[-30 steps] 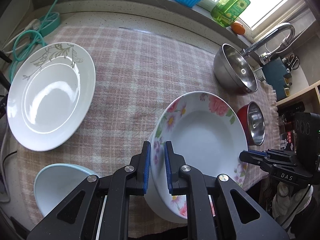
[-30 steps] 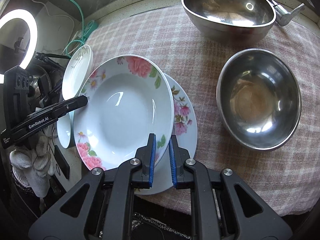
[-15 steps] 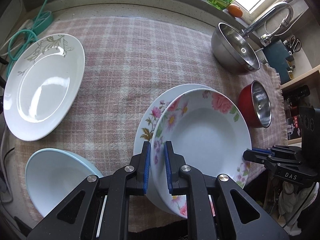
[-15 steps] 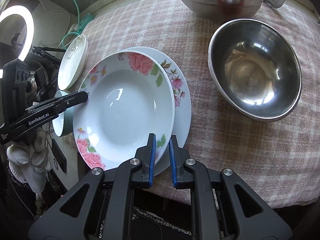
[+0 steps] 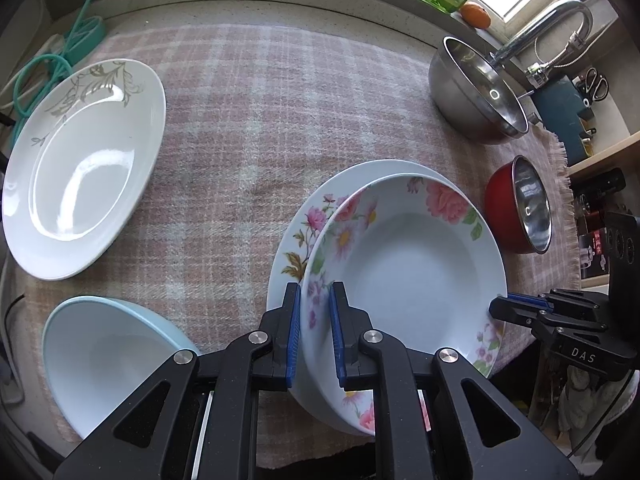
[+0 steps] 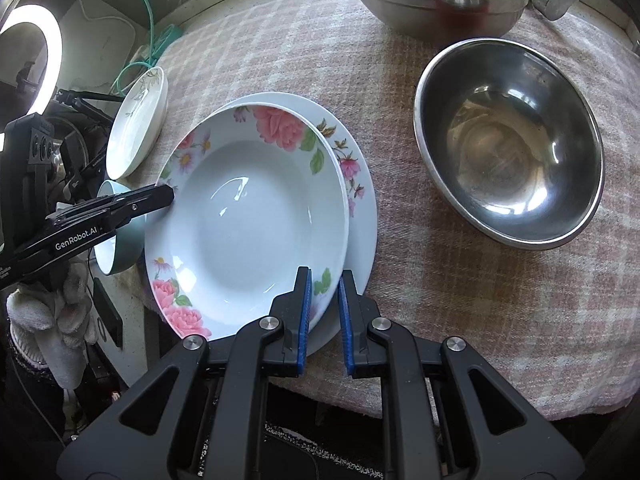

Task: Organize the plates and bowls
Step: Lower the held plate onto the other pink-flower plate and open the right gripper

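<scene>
Cloth (image 5: 248,128): pink plaid, covers the counter and carries all the dishes; its fringed right edge shows in the left wrist view.
Steel bowl (image 6: 508,140): large, near the cloth's right edge; its outside shows red in the left wrist view (image 5: 516,208).
Second steel bowl (image 5: 476,88): at the far right corner of the cloth, beside the tap (image 5: 548,28).
Rose dish (image 5: 404,272): deep, pink roses on the rim, at the cloth's near edge; sits over the flat plate, shifted toward the near side, and is gripped at two opposite rims.
Flat plate (image 6: 360,184): floral rim, lies on the cloth under the rose dish; only its far and side crescent shows.
Leaf plate (image 5: 84,168): white with grey leaf print, at the cloth's left edge, well apart from the stack.
Blue bowl (image 5: 104,360): pale, at the near left corner.
Left gripper (image 5: 314,336): blue pads narrowly parted, pinching the rose dish's rim.
Right gripper (image 6: 324,316): pads narrowly parted, pinching the opposite rim of the rose dish.
</scene>
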